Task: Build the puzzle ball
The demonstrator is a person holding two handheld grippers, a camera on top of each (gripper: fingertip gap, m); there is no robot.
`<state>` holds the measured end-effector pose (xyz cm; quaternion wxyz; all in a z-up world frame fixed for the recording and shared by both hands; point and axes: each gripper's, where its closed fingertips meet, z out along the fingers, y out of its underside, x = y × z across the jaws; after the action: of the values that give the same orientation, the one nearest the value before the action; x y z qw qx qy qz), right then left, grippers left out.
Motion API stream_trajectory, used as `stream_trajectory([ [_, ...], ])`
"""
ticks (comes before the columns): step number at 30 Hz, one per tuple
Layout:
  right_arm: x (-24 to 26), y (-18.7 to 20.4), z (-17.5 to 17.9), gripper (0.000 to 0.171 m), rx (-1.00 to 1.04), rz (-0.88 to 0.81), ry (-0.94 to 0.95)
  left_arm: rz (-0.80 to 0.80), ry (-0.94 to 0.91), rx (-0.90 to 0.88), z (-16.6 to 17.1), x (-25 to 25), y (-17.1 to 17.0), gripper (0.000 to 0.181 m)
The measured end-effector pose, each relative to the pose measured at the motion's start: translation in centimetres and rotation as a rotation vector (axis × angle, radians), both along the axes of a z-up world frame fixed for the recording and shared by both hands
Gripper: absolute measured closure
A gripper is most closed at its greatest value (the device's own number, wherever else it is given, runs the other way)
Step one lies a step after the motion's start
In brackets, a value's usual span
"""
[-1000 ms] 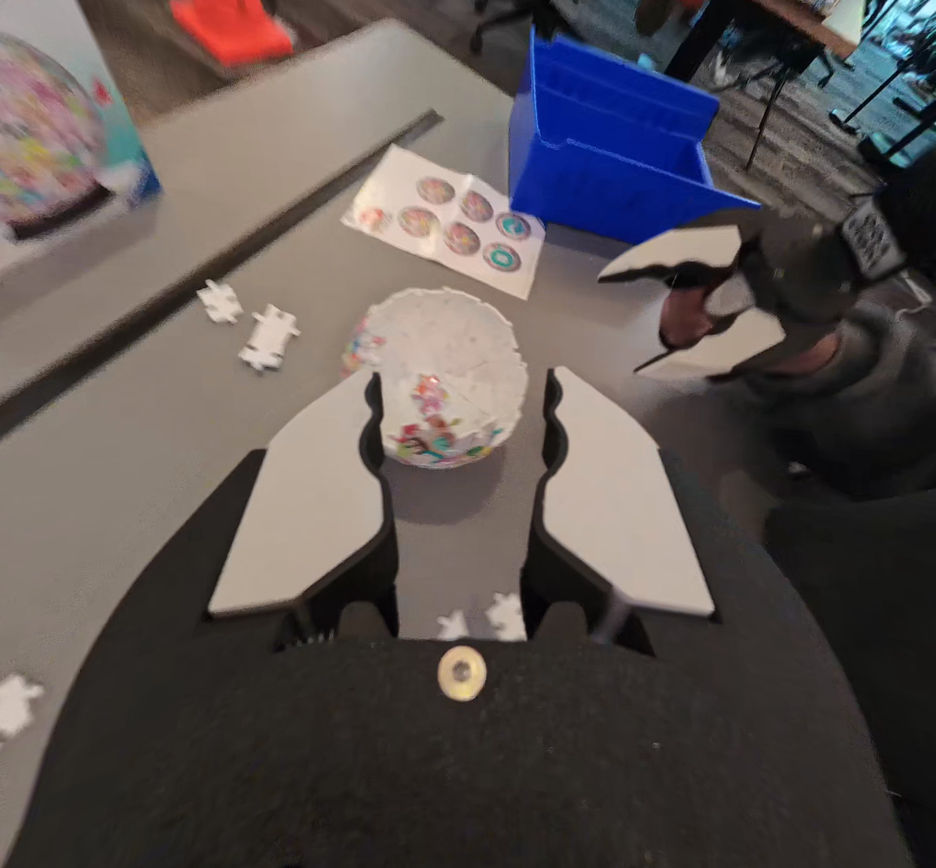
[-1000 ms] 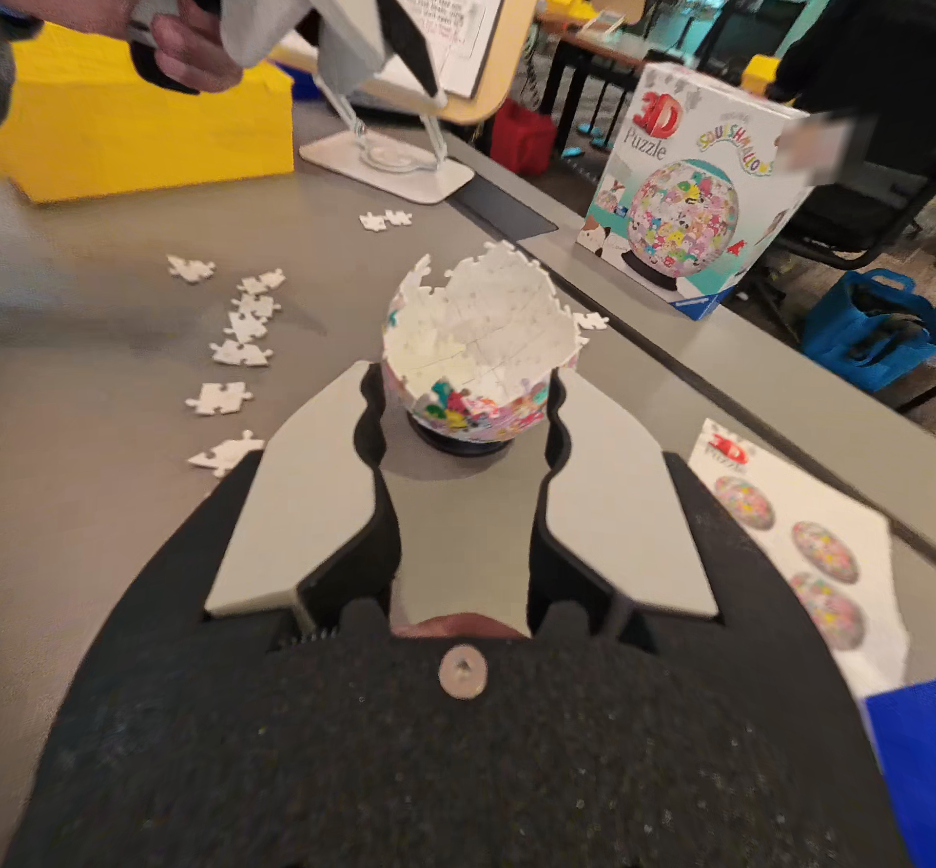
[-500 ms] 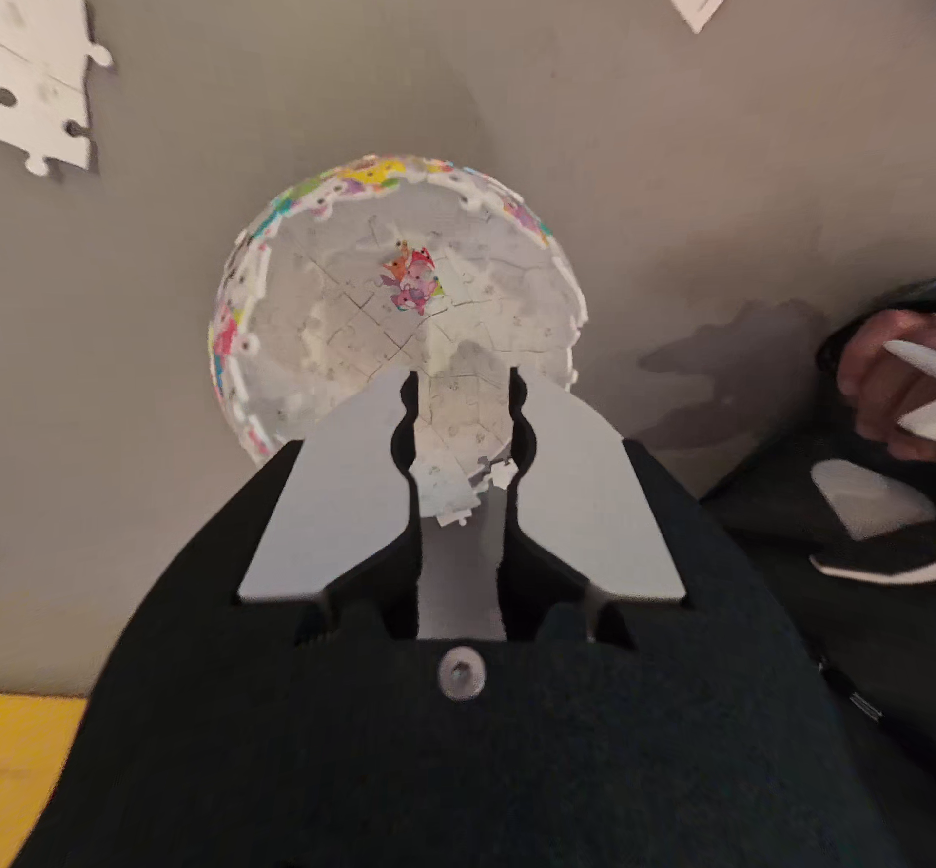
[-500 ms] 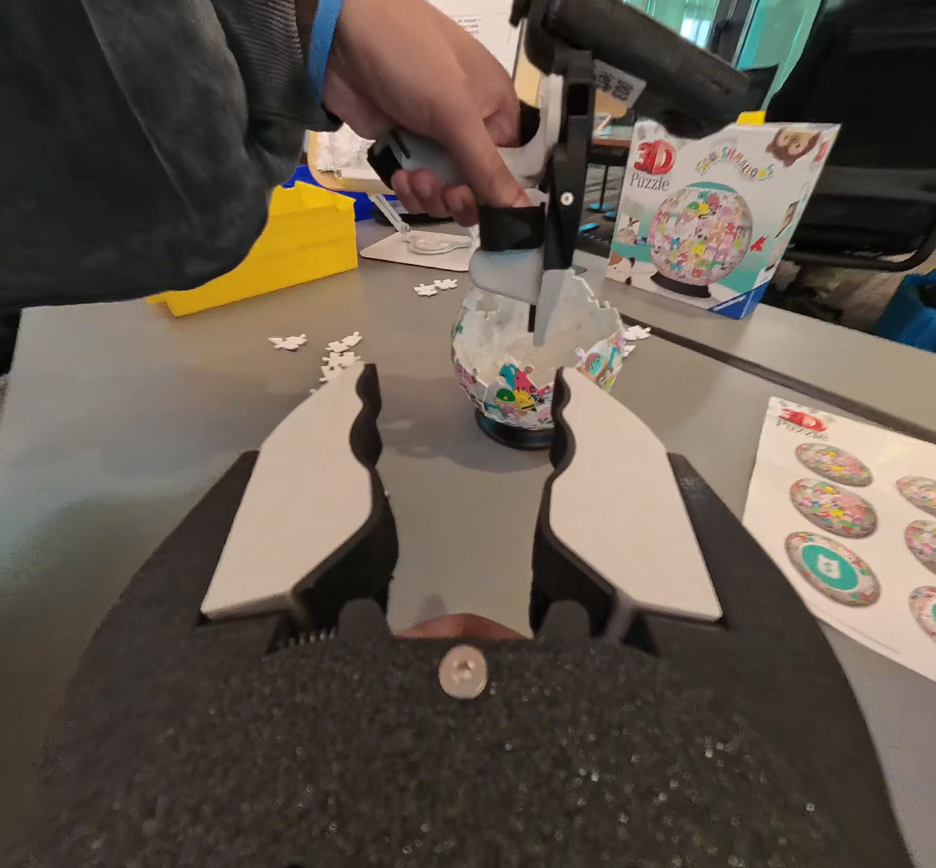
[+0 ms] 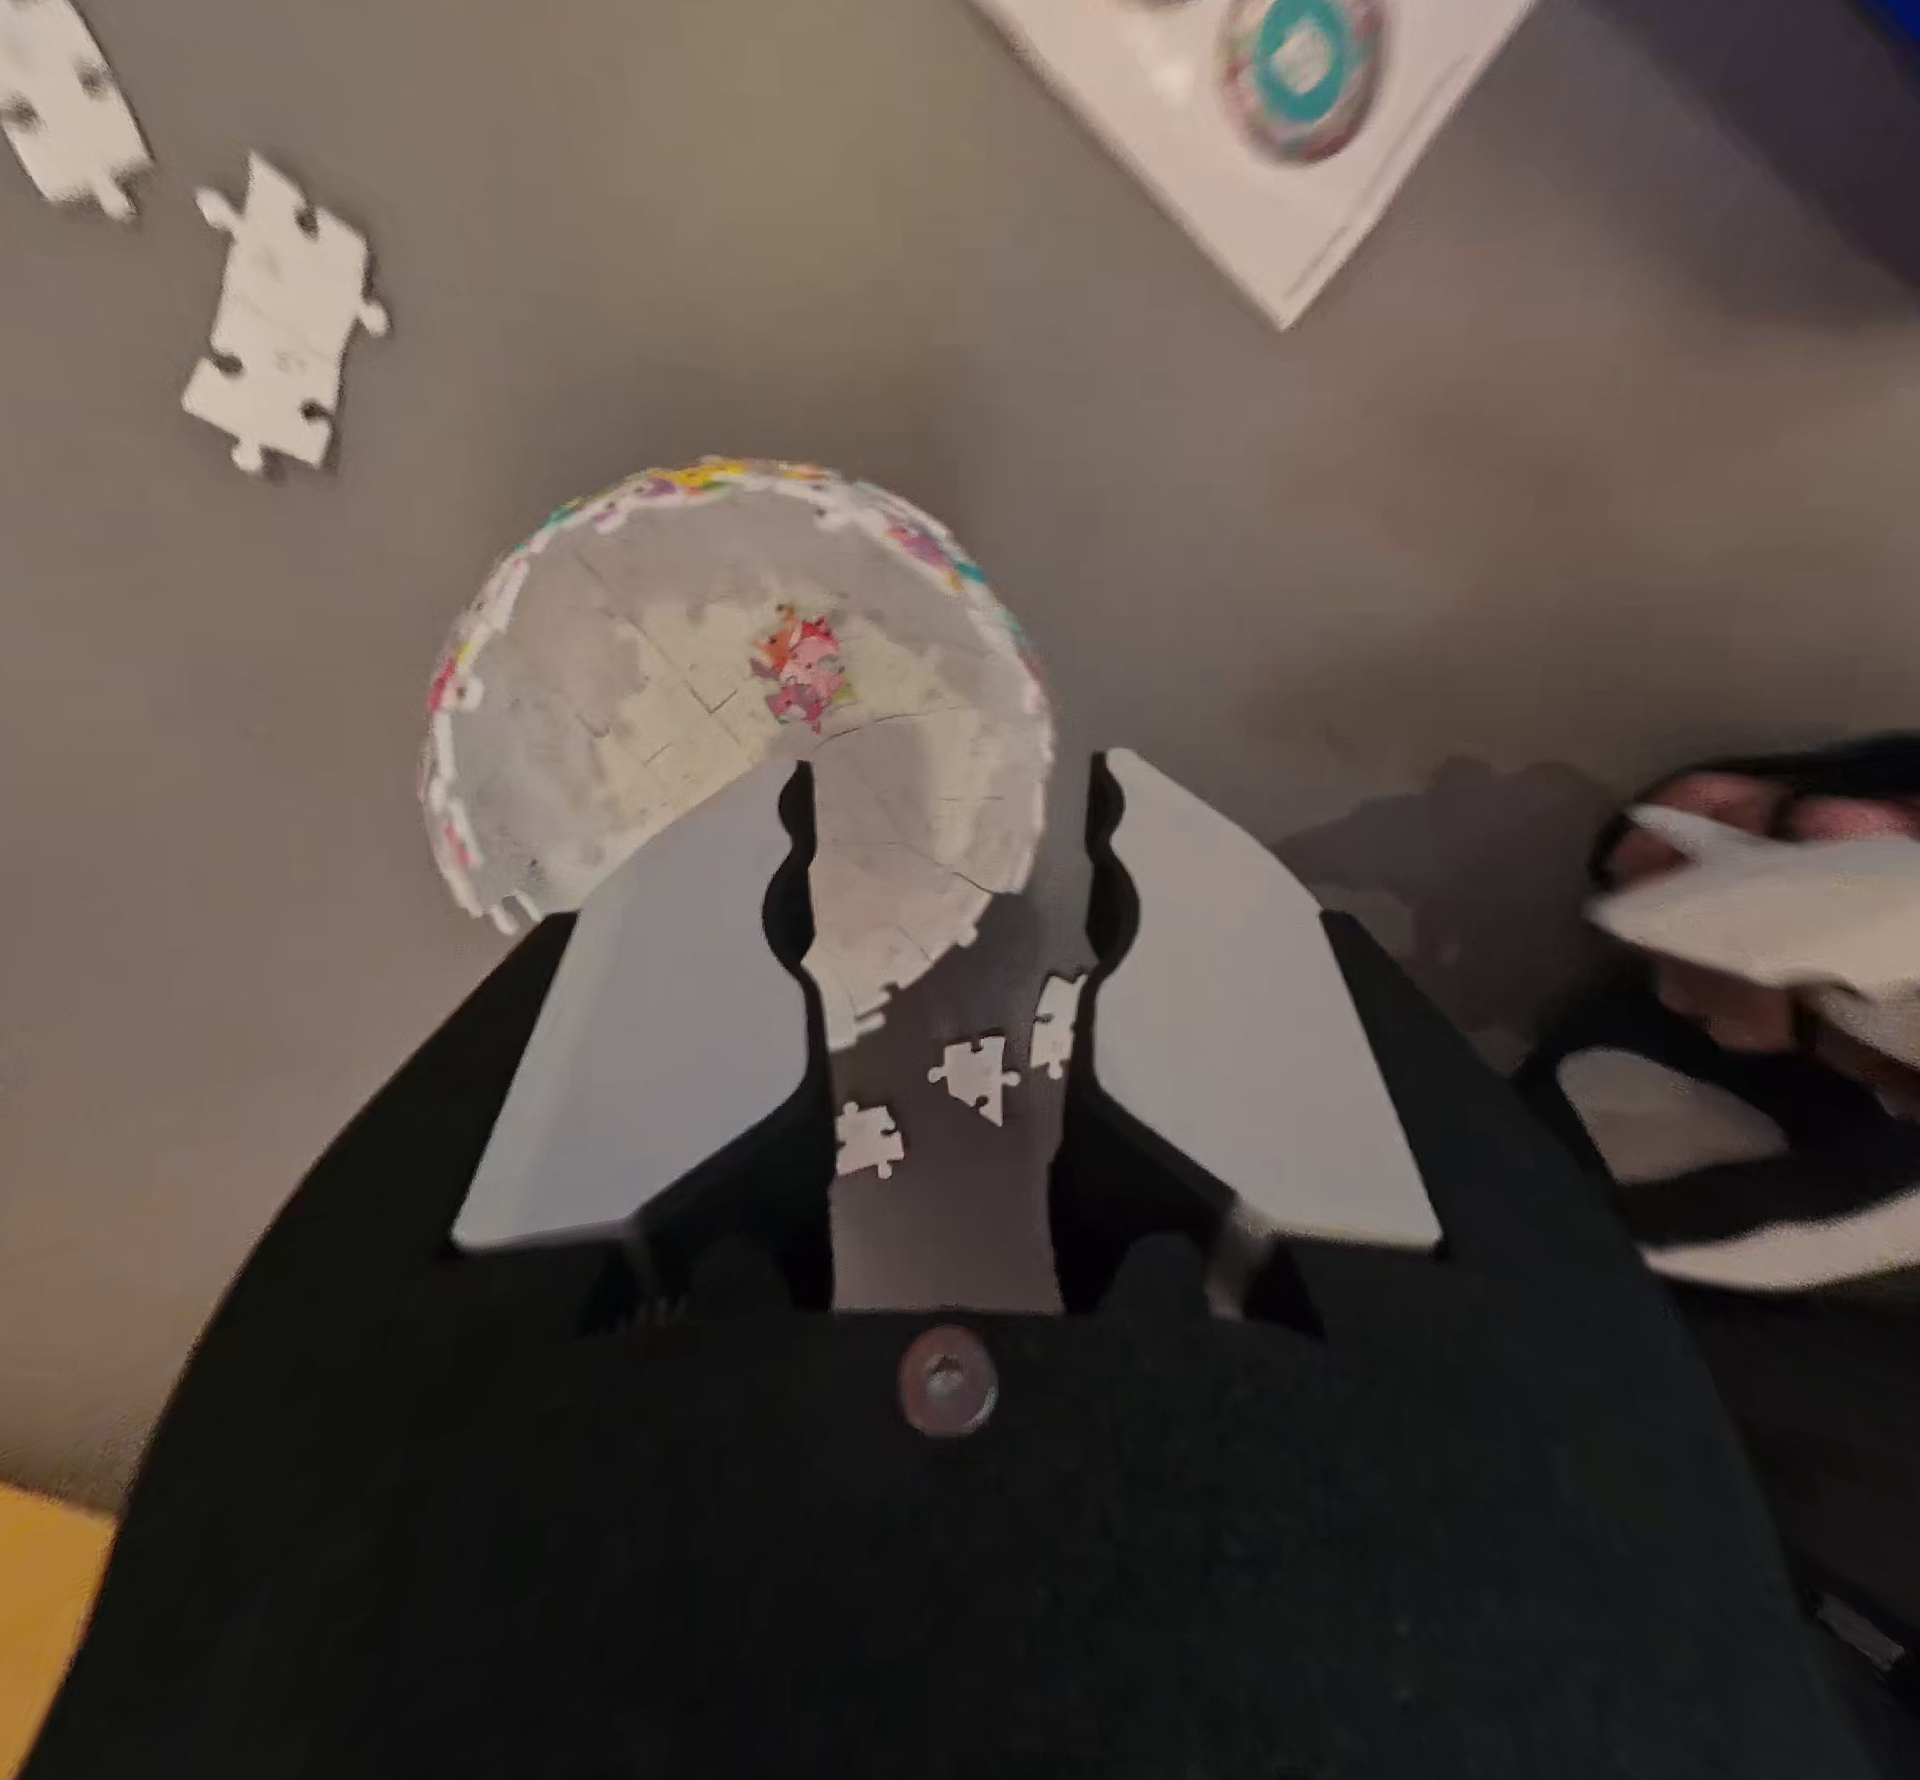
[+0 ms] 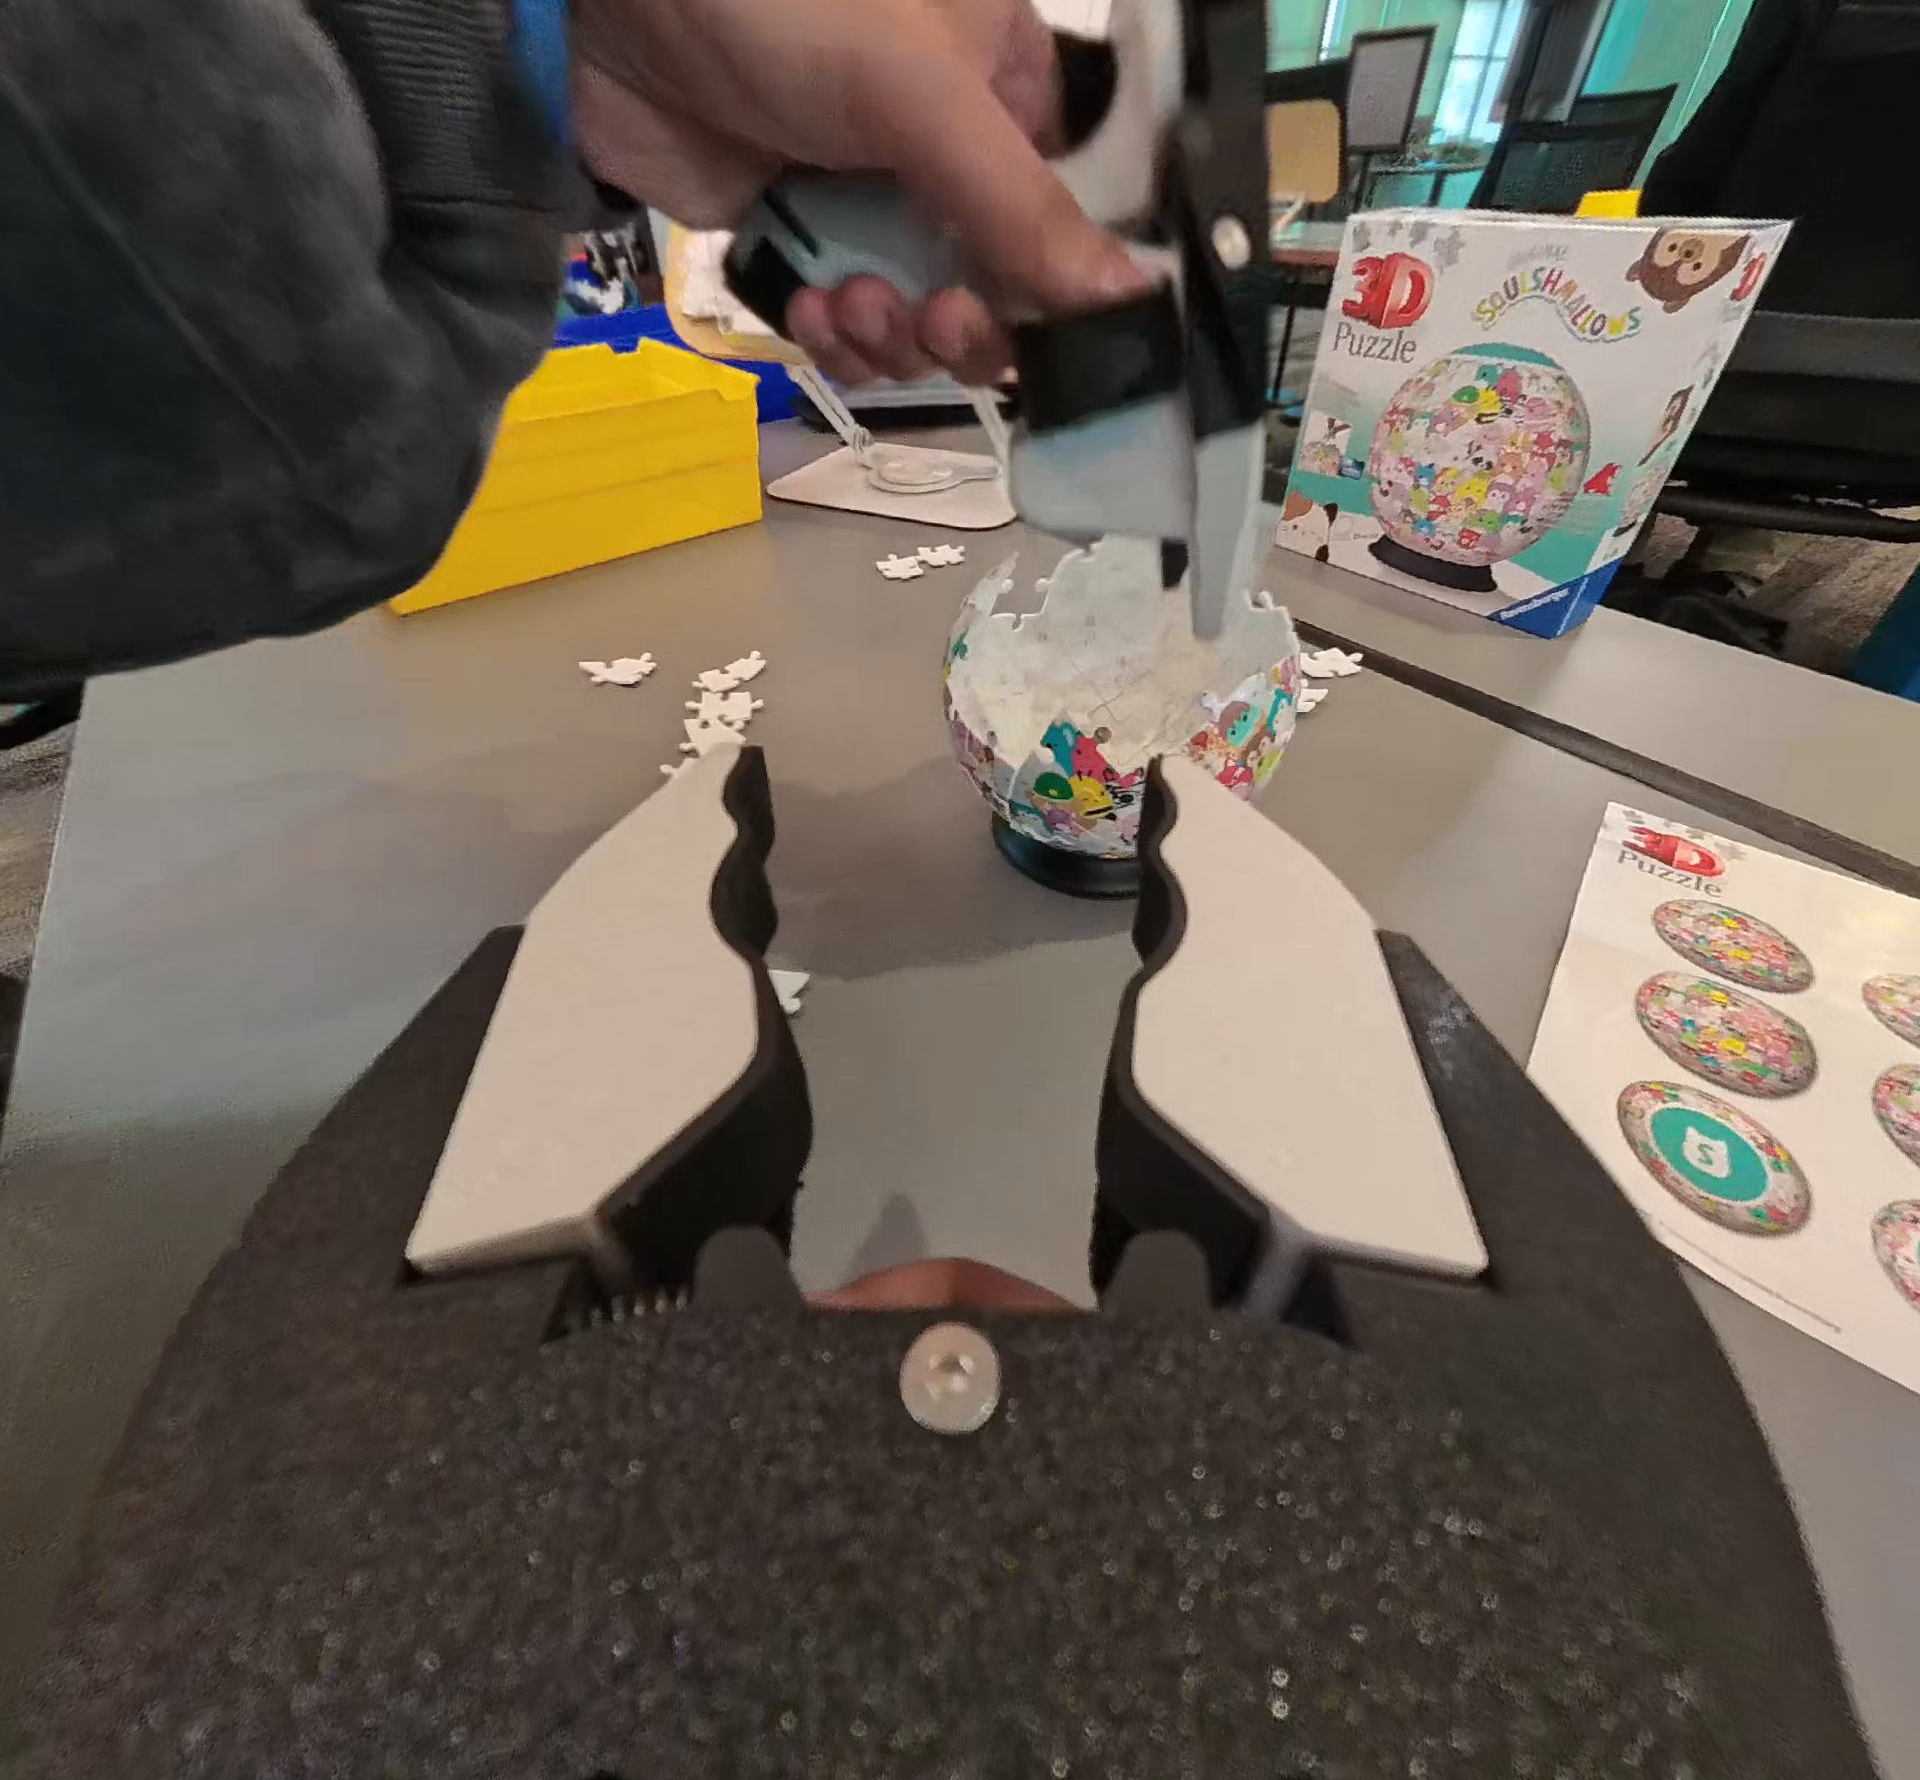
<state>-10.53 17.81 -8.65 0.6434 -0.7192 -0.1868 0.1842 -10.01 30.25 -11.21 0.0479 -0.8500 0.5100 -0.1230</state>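
Observation:
The half-built puzzle ball [image 5: 665, 722] is an open bowl, white inside and colourful outside, and stands on a black stand [image 6: 1070, 873] on the grey table. One colourful piece [image 5: 805, 665] lies inside it. My left gripper [image 5: 951, 774] is open and empty, and points down over the ball's near rim. In the right wrist view, the left gripper [image 6: 1164, 546] hangs just above the ball [image 6: 1081, 722], held by a hand. My right gripper [image 6: 951, 774] is open and empty, low over the table in front of the ball. One of its fingers [image 5: 1745, 909] shows blurred at the right.
Loose white pieces [image 5: 281, 317] lie left of the ball, more [image 5: 977, 1076] near its front, and several [image 6: 717, 691] lie scattered. A picture sheet [image 6: 1745, 1055] lies to the right. The puzzle box [image 6: 1507, 421] and a yellow bin [image 6: 623, 463] stand behind. The colourful piece [image 5: 805, 665] is about 10 cm from my left fingertips.
My left gripper has opened wider and drawn back from the ball's rim, which it was closing on half a second ago. My right gripper has shifted left and stays open.

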Motion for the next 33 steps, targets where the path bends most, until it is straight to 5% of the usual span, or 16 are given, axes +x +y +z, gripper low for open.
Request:
stream_trajectory([
  [7,2.8,1.4,-2.6,0.095,-0.07,-0.158,-0.109,-0.043,-0.496,0.371,8.0,-5.0,-3.1,0.122],
  [12,4.2,1.9,-6.7,0.099,-0.313,-0.235,-0.14,-0.037,-0.578,0.476,7.6,-6.2,-5.5,0.124],
  [26,3.9,1.8,-6.1,0.102,-0.315,-0.195,-0.01,-0.166,-0.694,0.473,5.8,-4.7,-6.3,0.118],
  [30,3.6,1.7,-6.0,0.102,-0.317,-0.179,0.004,-0.441,-0.552,0.524,5.3,-4.3,-5.3,0.117],
  [33,3.6,1.7,-6.0,0.102,-0.32,-0.171,0.024,-0.739,-0.458,0.525,4.4,-3.5,-3.4,0.137],
])
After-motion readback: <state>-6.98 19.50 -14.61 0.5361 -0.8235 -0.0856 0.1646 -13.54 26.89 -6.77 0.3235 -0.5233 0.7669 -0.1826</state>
